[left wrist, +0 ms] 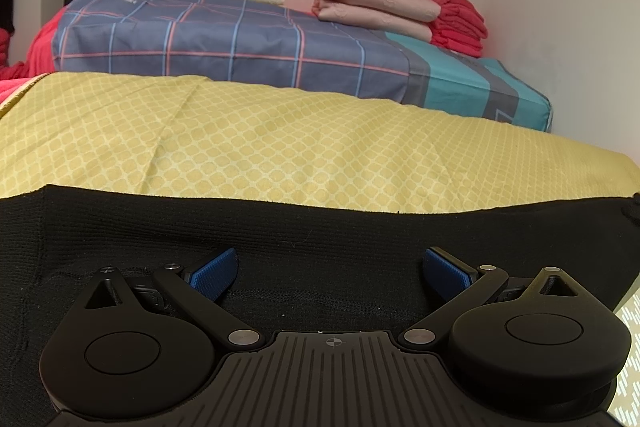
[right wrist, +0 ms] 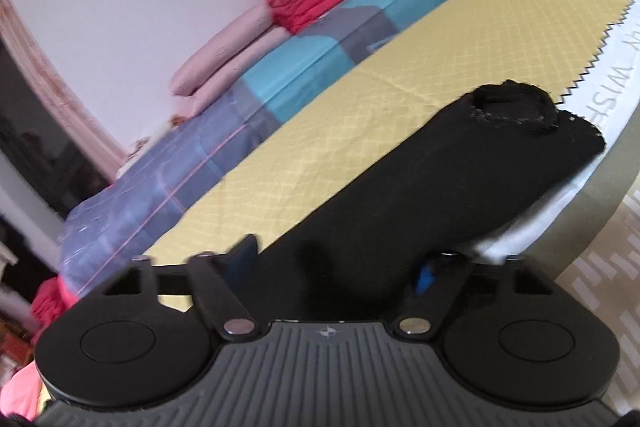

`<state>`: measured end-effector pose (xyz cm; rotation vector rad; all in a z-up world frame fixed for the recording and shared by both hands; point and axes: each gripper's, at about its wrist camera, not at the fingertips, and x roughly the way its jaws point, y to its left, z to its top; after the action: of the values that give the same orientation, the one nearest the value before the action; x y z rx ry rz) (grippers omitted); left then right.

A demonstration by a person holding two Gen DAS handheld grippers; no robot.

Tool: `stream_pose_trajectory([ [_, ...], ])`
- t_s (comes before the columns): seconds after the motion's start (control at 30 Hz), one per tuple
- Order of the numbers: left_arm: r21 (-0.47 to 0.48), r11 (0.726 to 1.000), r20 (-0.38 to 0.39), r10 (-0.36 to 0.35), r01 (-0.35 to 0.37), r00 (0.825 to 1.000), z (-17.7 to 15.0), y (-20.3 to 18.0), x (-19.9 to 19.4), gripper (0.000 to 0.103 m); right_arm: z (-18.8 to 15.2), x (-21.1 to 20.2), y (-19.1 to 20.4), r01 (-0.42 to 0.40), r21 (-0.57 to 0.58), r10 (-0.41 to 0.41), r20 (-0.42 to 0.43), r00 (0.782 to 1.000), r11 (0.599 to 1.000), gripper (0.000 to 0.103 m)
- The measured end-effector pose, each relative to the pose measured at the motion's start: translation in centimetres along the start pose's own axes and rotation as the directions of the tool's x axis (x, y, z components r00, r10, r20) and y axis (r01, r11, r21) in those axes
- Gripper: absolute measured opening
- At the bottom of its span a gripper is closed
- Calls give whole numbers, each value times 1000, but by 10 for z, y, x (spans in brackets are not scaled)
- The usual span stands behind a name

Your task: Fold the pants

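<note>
The left gripper [left wrist: 330, 273], jaws spread wide and gripping nothing, rests over the black pants [left wrist: 304, 231] lying flat on the yellow patterned cover [left wrist: 280, 143], while the right gripper [right wrist: 340, 267], also spread, straddles the pants [right wrist: 420, 187] near the cover's zigzag edge [right wrist: 592, 63].

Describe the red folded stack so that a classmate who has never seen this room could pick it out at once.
Start at the yellow patterned sheet and look past it to the blue checked quilt against the white wall. On its far end sit two pale pink folded rolls; the red folded stack lies right beside them, nearest the wall. It is the only bright red, many-layered pile up there.
</note>
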<state>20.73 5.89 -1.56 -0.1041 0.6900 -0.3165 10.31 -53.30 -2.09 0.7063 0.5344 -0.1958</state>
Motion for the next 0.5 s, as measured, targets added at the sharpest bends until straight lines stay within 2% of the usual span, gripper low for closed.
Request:
stream_pose_trajectory([
  [0.03,-2,1000,0,0,0,1000,0,0,0,103,-1,0,3,29,-6,-29,9,1000,1000,58],
  [0.07,-3,1000,1,0,0,1000,0,0,0,103,-3,0,9,77,-45,-76,13,997,996,37],
  [0.1,-4,1000,1,0,0,1000,0,-1,1,103,-5,1,15,132,-91,-131,19,991,987,30],
  [0.2,-5,1000,7,6,-6,1000,0,-2,-1,103,-12,-9,31,183,-155,-177,55,983,971,25],
  [0.27,-8,1000,26,24,-24,999,0,-3,-5,103,-22,-22,60,253,-264,-222,140,965,931,25],
  [0.3,-9,999,40,39,-38,998,1,-3,-8,103,-31,-29,81,297,-355,-235,206,950,886,24],
  [0.37,-22,998,76,63,-61,995,2,-2,-16,103,-61,-42,129,375,-539,-211,342,916,754,24],
  [0.43,-50,996,113,76,-71,991,5,2,-24,103,-103,-54,175,401,-693,-105,429,897,600,24],
  [0.5,-87,994,140,81,-69,987,7,8,-31,103,-157,-56,213,400,-806,5,447,895,436,24],
])
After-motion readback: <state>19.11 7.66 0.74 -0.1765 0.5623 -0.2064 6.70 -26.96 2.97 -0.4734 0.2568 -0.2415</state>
